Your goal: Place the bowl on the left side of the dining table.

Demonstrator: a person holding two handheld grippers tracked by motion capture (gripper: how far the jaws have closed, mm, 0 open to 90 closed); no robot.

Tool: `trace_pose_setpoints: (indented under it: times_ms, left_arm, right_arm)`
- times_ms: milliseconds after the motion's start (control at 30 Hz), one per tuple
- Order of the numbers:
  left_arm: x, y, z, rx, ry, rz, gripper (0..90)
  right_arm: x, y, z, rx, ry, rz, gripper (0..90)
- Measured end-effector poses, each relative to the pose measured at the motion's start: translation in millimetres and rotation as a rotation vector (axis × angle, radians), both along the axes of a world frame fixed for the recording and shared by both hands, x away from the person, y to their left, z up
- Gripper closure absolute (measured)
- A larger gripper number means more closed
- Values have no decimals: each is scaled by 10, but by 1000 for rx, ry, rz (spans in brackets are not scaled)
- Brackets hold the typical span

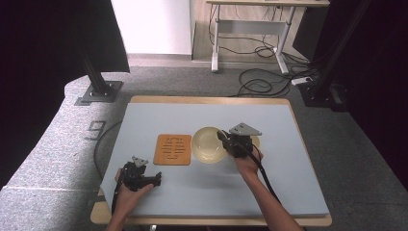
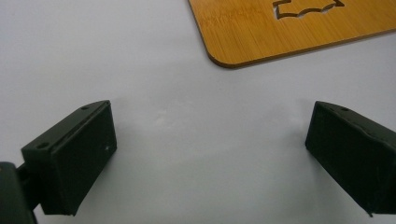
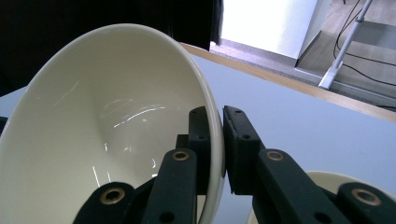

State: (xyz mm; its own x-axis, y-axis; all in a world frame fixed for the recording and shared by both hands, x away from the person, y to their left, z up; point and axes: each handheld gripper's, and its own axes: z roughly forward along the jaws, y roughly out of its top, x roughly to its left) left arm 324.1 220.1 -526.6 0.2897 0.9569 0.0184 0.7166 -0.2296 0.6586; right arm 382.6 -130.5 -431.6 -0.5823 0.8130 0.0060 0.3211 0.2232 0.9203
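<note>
A cream bowl [image 1: 208, 143] sits at the middle of the blue mat [image 1: 192, 115], tipped up in the right gripper view [image 3: 107, 116]. My right gripper [image 1: 223, 137] is shut on the bowl's right rim, one jaw inside and one outside [image 3: 217, 135]. Just left of the bowl lies an orange bamboo trivet [image 1: 172, 149] with cut-out slots. Near the front left of the mat, my left gripper [image 1: 158, 179] is open and points toward the trivet. Between its jaws [image 2: 210, 144] there is only bare mat, with the trivet's corner [image 2: 299, 32] farther ahead.
A second cream dish [image 1: 255, 141] peeks out under my right gripper, its rim low in the right gripper view [image 3: 327, 179]. The table's wooden edge [image 1: 207, 99] frames the mat. Beyond it are black stand bases [image 1: 98, 91], floor cables [image 1: 260, 84] and a desk frame [image 1: 250, 29].
</note>
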Motion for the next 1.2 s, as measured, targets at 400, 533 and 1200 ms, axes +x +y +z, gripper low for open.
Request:
trace_pose_setpoints:
  times_ms: [400,533,1200]
  left_arm:
    - [0,1,0,1,0,-1,21]
    - [0,0,1,1,0,0,21]
    - [6,4,-1,-4,3,0,19]
  right_arm:
    - [2,119,-56,-5,9,22,823]
    - [17,202,-108,-8,20,30,824]
    - [142,526,-224,-14,50,56,824]
